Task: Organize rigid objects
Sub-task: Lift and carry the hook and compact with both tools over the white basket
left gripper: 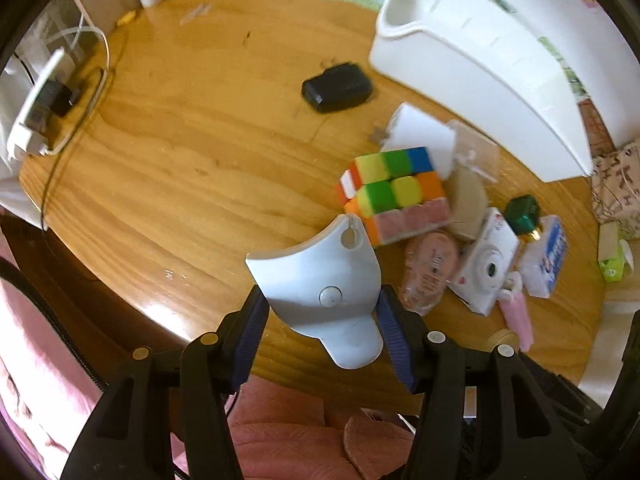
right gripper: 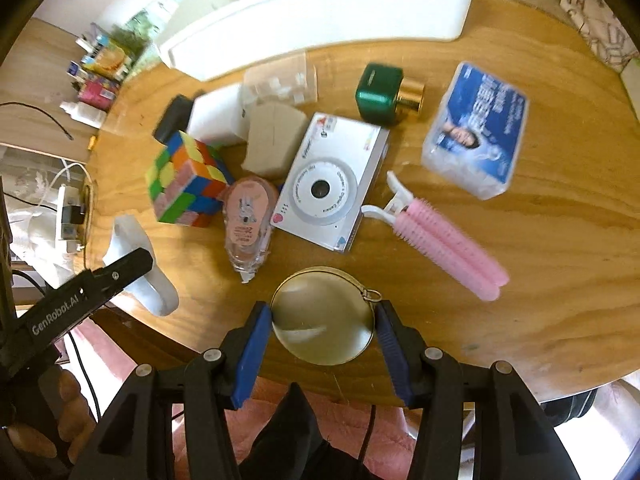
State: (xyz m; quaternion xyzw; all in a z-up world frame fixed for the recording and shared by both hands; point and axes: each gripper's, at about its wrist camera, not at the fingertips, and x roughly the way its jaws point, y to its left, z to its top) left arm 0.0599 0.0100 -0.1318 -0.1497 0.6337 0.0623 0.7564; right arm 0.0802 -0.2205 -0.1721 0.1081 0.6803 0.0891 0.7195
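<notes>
The left gripper (left gripper: 322, 312) is clamped on a grey plastic piece (left gripper: 320, 280); the right gripper (right gripper: 322, 320) is closed on a round mirror (right gripper: 322, 316). The white bin (left gripper: 472, 60) is seen at one o'clock from the left fingers, well apart.

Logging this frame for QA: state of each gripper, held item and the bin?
left gripper: shut on grey plastic piece, lifted
right gripper: shut on round mirror
white bin: open-topped, contents not visible
Rubik's cube: scrambled, on table
pink hair roller clip: lying flat
</notes>
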